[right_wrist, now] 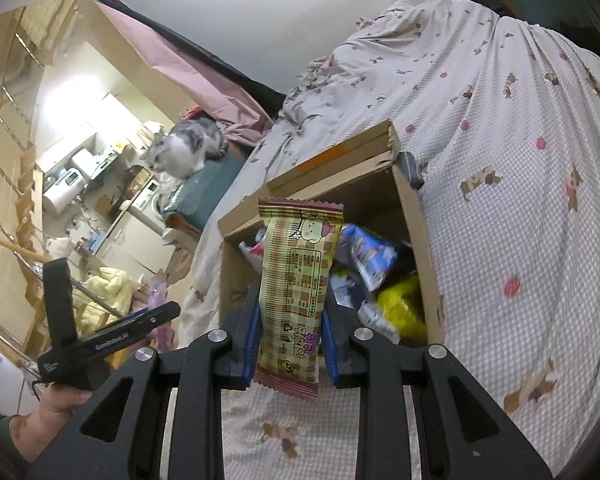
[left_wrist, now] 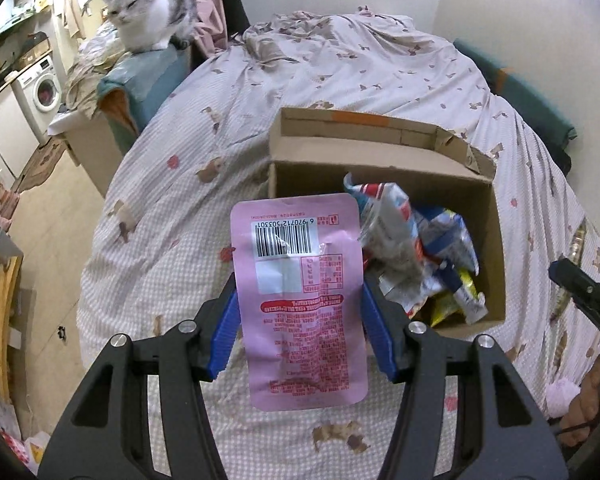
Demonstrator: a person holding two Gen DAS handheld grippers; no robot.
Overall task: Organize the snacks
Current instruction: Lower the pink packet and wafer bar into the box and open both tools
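Note:
My left gripper point(left_wrist: 300, 320) is shut on a pink snack pouch point(left_wrist: 300, 300) with a barcode, held upright above the bed just left of an open cardboard box point(left_wrist: 380, 168). The box holds several snack packets point(left_wrist: 420, 256). My right gripper point(right_wrist: 290, 332) is shut on a beige checked snack bar wrapper point(right_wrist: 296, 280), held upright above the near edge of the same box point(right_wrist: 416, 216), where snack packets point(right_wrist: 380, 276) lie. The right gripper also shows at the right edge of the left wrist view point(left_wrist: 584, 292); the left one shows at the lower left of the right wrist view point(right_wrist: 100, 340).
The box stands on a bed with a patterned cover point(left_wrist: 180, 184). A grey and white cat point(left_wrist: 148, 12) sits on a teal cushion beyond the bed's left side. A washing machine point(left_wrist: 40, 88) and cabinets stand at far left. A wall rises behind the bed.

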